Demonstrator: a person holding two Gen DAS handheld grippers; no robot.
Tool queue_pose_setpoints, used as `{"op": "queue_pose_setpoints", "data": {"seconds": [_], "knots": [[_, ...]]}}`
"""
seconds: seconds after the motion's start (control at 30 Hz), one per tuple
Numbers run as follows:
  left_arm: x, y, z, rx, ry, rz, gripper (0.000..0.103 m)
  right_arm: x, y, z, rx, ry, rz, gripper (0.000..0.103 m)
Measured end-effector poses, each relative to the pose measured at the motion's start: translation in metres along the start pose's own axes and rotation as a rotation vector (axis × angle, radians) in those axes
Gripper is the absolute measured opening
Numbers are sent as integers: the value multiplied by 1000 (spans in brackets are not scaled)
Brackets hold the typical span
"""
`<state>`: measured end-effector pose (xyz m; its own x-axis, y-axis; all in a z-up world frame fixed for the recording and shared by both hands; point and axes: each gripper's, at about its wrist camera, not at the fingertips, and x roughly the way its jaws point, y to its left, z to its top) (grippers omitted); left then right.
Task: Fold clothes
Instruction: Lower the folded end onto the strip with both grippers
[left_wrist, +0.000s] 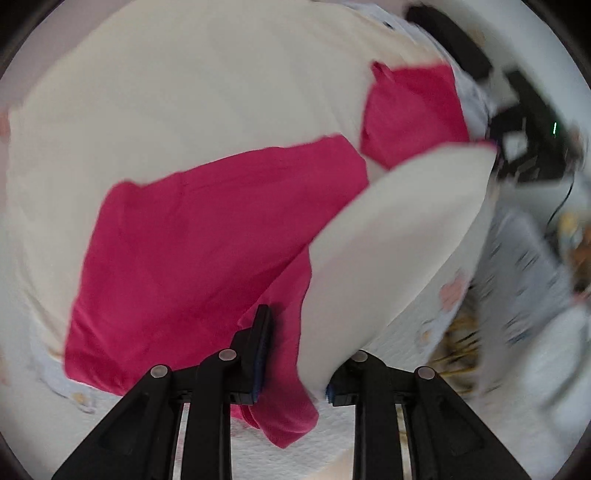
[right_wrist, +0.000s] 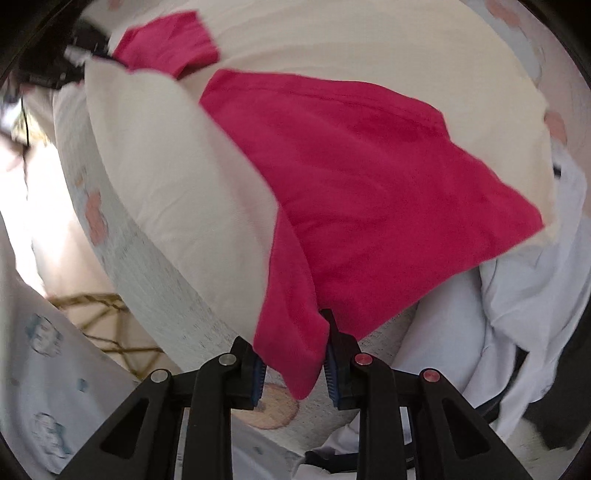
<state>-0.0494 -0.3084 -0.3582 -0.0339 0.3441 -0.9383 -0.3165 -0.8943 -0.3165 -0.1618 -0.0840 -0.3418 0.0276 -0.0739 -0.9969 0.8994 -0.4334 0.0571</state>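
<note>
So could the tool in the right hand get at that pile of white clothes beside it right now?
Probably not yet: the right tool is shut on the pink garment, so nothing blocks the way to the white clothes, but it is full.

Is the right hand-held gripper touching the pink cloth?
Touching. In the right wrist view the right hand-held gripper has both pads pressed on a hanging fold of the pink cloth.

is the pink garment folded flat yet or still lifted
Still lifted, mid-fold. The pink garment hangs from the right claw and the left claw, each shut on an edge, its far part resting on the cream sheet.
</note>
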Motion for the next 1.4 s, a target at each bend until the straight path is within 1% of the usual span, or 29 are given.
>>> {"op": "queue_pose_setpoints", "data": {"seconds": [0.07,0.1,0.13,0.17,0.23,0.27,0.3,0.37,0.43,0.5,0.53,0.63,0.7,0.73,0.77,0.8,0.87,0.9,0.97,1.07,1.1,1.23,1.27,1.4], "knots": [[0,11,5,-73,17,-49,21,-2,-14,0,68,-15,52,27],[0,9,-2,-89,18,-49,22,-4,-20,0,102,-27,68,27],[0,6,-12,-100,17,-45,22,-6,-24,-1,127,-42,77,28],[-1,4,-14,-111,12,-35,22,-8,-24,-6,154,-63,82,28],[-4,2,-12,-135,-2,-9,22,-13,-27,-11,196,-101,80,29],[-5,0,-15,-156,-4,0,22,-17,-29,-12,207,-121,65,30],[-6,-1,-17,-186,-5,6,22,-21,-30,-13,219,-141,49,35],[-8,3,-15,-229,-19,21,22,-29,-33,-15,235,-186,32,35],[-10,4,-13,-253,-25,46,22,-33,-39,-15,264,-228,41,35],[-11,2,-12,-258,-27,73,22,-34,-46,-14,306,-255,62,35],[-12,0,-7,-253,-29,86,22,-33,-48,-15,325,-263,69,35],[-14,-2,-4,-229,-23,101,22,-31,-52,-16,359,-297,76,35],[-17,3,0,-232,-28,101,24,-32,-55,-15,390,-326,78,35],[-19,5,1,-238,-32,101,25,-38,-45,-14,413,-345,88,35],[-20,8,2,-253,-37,99,28,-39,-48,-12,440,-370,102,34],[-22,11,1,-268,-48,92,30,-40,-50,-11,463,-391,112,31],[-26,19,-5,-296,-74,76,32,-39,-54,-12,493,-396,113,23],[-29,23,-8,-309,-88,69,33,-38,-56,-13,511,-397,116,21],[-35,36,-7,-357,-120,28,32,-33,-57,-9,540,-403,122,19],[-38,55,-11,-428,-156,-1,33,-27,-57,-4,577,-412,111,19],[-37,61,-13,-446,-165,-2,35,-25,-58,-3,600,-417,101,19],[-27,81,-18,-504,-165,-9,35,-18,-63,-1,688,-439,59,19],[-24,84,-17,-517,-164,-5,35,-13,-63,1,699,-433,43,19],[-27,92,-28,-568,-208,-38,35,-1,-58,10,715,-428,-6,19]]}}
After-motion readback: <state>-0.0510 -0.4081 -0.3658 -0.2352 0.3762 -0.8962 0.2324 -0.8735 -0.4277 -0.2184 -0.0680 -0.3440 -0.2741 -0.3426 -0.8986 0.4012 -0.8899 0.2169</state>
